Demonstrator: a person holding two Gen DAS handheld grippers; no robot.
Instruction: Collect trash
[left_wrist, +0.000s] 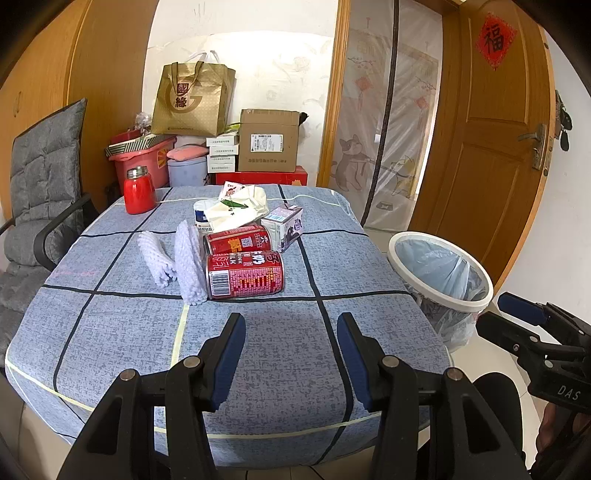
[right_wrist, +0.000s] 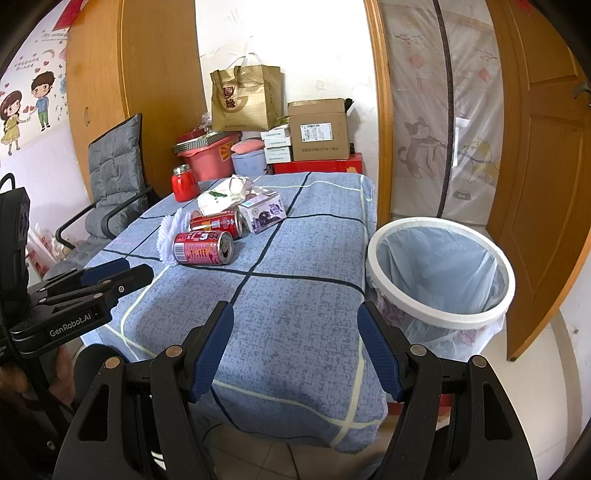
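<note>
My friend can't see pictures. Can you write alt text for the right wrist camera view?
An open two-finger black and blue right tool hovers empty over the near edge of a blue checked tablecloth table. Two red drink cans lie beside a purple milk carton and white crumpled paper; a white-rimmed lined trash bin stands on the right.

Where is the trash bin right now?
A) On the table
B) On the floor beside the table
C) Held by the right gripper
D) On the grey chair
B: the trash bin stands on the floor next to the table, lined with a bag.
</note>
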